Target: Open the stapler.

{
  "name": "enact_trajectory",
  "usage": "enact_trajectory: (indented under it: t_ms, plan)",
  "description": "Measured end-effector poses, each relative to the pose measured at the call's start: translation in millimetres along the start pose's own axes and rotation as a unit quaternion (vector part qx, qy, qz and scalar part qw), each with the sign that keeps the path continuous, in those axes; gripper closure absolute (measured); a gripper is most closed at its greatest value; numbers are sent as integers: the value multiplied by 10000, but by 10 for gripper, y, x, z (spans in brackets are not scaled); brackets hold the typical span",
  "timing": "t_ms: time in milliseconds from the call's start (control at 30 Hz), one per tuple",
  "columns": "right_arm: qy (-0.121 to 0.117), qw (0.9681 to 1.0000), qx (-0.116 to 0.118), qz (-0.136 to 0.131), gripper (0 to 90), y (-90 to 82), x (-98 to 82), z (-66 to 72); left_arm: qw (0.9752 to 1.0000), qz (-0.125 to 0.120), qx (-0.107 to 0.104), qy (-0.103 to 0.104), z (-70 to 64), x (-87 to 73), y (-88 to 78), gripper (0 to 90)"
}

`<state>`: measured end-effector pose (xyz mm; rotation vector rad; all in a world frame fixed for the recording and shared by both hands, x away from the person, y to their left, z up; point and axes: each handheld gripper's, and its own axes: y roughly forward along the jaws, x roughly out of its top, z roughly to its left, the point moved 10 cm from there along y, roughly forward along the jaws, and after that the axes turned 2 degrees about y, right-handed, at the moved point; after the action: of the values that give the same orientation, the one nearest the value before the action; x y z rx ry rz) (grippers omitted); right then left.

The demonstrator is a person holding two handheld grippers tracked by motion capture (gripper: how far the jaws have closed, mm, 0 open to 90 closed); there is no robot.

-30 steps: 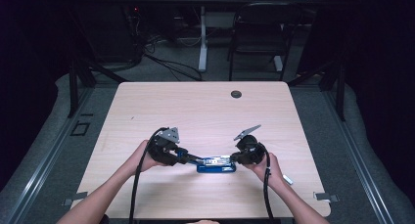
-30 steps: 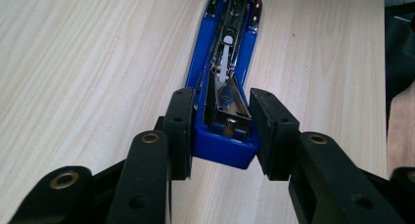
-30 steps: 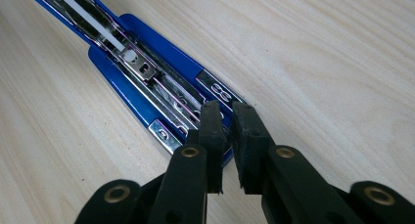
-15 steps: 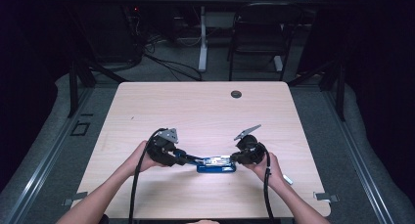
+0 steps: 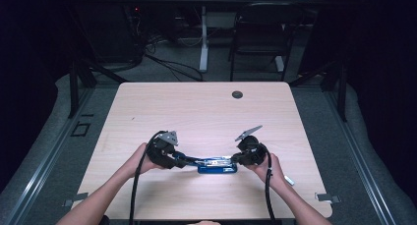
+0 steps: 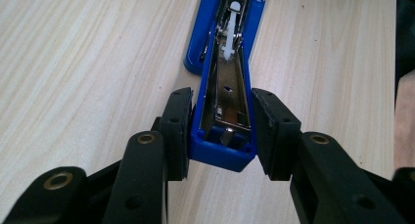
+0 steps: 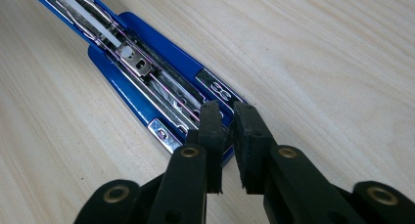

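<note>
The blue stapler [image 5: 217, 165] lies near the front edge of the counter [image 5: 196, 107], swung open with its metal staple channel [image 6: 229, 82] bared. The left tool [image 6: 220, 131] straddles the top arm's raised end, one pad touching, the other just apart; squaring both pads first would keep the arm from twisting. The right tool [image 7: 224, 131] is clenched nearly shut at the base's front end. Both forearms reach in low, tools pointing inward.
</note>
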<state>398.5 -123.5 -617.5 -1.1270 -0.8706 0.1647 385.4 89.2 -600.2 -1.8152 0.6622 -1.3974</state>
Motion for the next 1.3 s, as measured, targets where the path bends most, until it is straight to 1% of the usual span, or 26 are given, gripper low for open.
enact_trajectory:
  t_ms: [33, 67, 100, 167, 200, 300, 367, 400, 467, 600, 633, 733, 800, 867, 933, 967, 1000, 1033, 1067, 1100, 1167, 1267, 1300]
  plan:
    - [13, 10000, -15, -12, 829, 2, 1, 0, 10000, -18, -22, -28, 0, -3, 4, 622]
    - [0, 10000, -14, 5, 828, 0, 0, 0, 10000, 36, 48, -26, 12, -16, 7, 621]
    - [7, 10000, -12, -3, 829, 2, 2, 3, 10000, 46, -8, -18, 8, -25, 17, 619]
    - [16, 10000, -29, 1, 829, 2, 2, 3, 9992, 345, 196, 106, 33, -98, 78, 621]
    - [12, 10000, -32, 8, 829, 3, 0, 2, 9988, 421, 232, 70, 45, -135, 109, 621]
    - [-9, 10000, -25, -27, 828, 9, 4, 0, 9992, 384, 141, -24, 66, -188, 147, 623]
    - [-5, 10000, -25, -34, 828, 11, 6, -2, 9991, 398, 149, -1, 70, -193, 154, 622]
    - [-18, 10000, -11, -23, 828, 11, 4, -3, 9992, 370, 117, -21, 69, -192, 160, 622]
    - [-11, 10000, -14, -35, 828, 13, 6, -4, 9991, 398, 131, -32, 77, -207, 170, 622]
    - [-26, 10000, -87, -41, 828, 11, 5, -4, 9990, 409, 106, -109, 89, -238, 207, 620]
    - [-24, 9999, -95, -44, 828, 12, 6, -6, 9989, 434, 135, -118, 97, -245, 212, 619]
    - [8, 10000, -71, -57, 825, 16, 9, -7, 9991, 363, 58, -188, 104, -257, 233, 618]
    - [38, 9999, -70, -83, 823, 17, 12, -7, 9990, 396, 82, -169, 111, -265, 231, 617]
    - [6, 10000, -71, -63, 822, 13, 9, -15, 9990, 401, 75, -164, 112, -267, 234, 618]
    - [20, 9999, -78, -89, 817, 14, 12, -18, 9991, 386, 21, -195, 111, -270, 248, 617]
    - [32, 9999, -66, -78, 808, 11, 12, -17, 9989, 438, 40, -182, 120, -279, 251, 617]
    - [46, 9999, -68, -71, 801, 4, 14, -20, 9989, 430, -13, -185, 120, -283, 261, 617]
    - [71, 9999, -53, -143, 796, -3, 31, -17, 9987, 472, 10, -202, 127, -292, 261, 616]
    - [52, 9999, -54, -121, 792, -27, 34, -20, 9988, 435, -36, -207, 126, -291, 269, 616]
    - [33, 9998, -62, -162, 785, -34, 52, -13, 9987, 469, -15, -192, 129, -294, 269, 616]
    - [12, 9999, -96, -124, 769, -41, 48, -14, 9985, 514, 23, -184, 135, -299, 264, 616]
    - [25, 9999, -103, -114, 677, -81, 49, -37, 9985, 499, 9, -204, 127, -295, 266, 616]
    - [54, 9998, -96, -166, 639, -104, 58, -51, 9985, 503, 11, -199, 127, -294, 265, 616]
